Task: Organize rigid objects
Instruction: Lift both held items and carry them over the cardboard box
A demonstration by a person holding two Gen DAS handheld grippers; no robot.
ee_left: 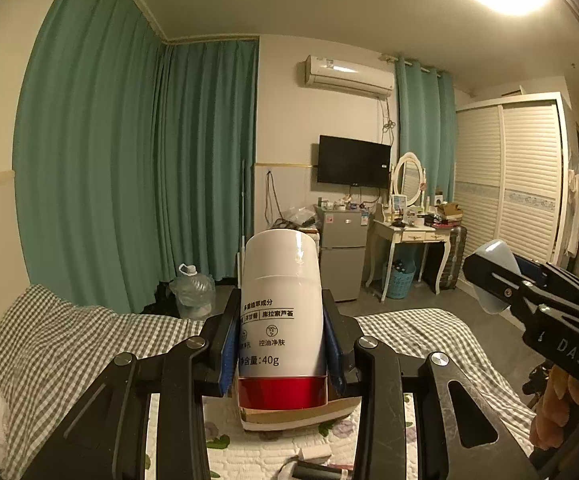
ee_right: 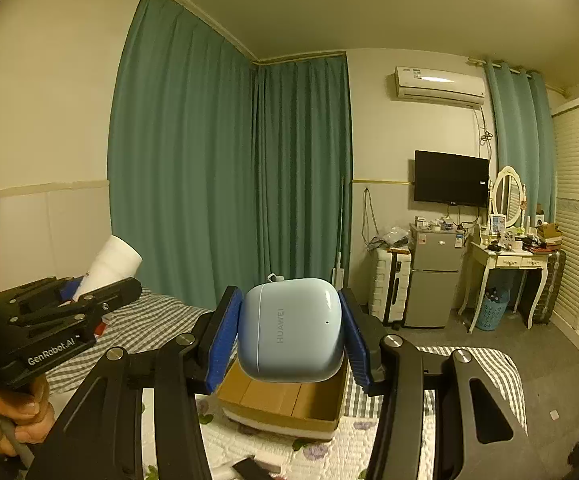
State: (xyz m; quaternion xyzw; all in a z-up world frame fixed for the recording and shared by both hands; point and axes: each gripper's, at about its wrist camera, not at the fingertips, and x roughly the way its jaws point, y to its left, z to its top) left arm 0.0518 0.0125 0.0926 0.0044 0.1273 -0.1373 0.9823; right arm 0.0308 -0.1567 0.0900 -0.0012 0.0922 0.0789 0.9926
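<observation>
White bottle (ee_left: 281,316) clamped in left hand-held gripper (ee_left: 283,344); right hand-held gripper (ee_right: 287,336) grips blue earbud case (ee_right: 291,328).

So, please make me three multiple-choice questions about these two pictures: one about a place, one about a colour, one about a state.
1. Where is the open cardboard box?
A. on the bed
B. on the dressing table
C. on the fridge

2. What colour is the earbud case?
A. red
B. light blue
C. black

3. What is the state of the left gripper?
A. open, holding nothing
B. shut on the white bottle
C. shut on a phone

Answers:
1 A: the box sits on the bed's quilt, below the right gripper.
2 B: the case between the blue pads is pale blue.
3 B: both pads press the white bottle by its sides.
</observation>
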